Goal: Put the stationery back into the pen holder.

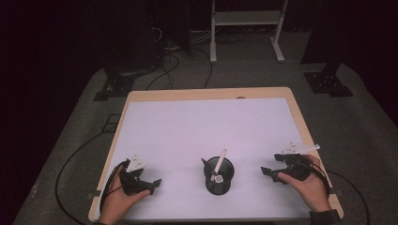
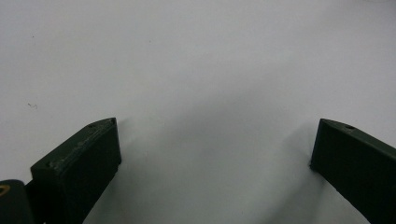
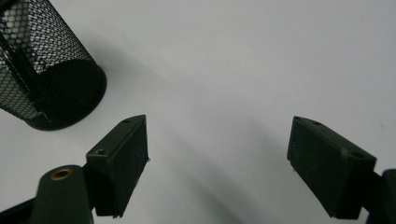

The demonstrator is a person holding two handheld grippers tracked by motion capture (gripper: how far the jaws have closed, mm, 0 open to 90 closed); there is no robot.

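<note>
A black mesh pen cup (image 1: 218,176) stands upright near the front middle of the white table top (image 1: 197,126). A white pen (image 1: 219,163) and a dark one lean inside it. My left gripper (image 1: 155,183) rests at the front left, held by a hand, its jaws wide apart over bare white surface (image 2: 205,93); left gripper (image 2: 217,128) holds nothing. My right gripper (image 1: 266,172) sits at the front right, open and empty. In the right gripper view the right gripper (image 3: 217,126) points past the mesh cup (image 3: 44,70), which stands to the upper left.
The table has a wooden rim (image 1: 206,93). Beyond it lie grey carpet, black cables (image 1: 164,70), dark stand bases (image 1: 328,84) and a white metal frame (image 1: 246,28). A cable (image 1: 70,164) trails off the left edge.
</note>
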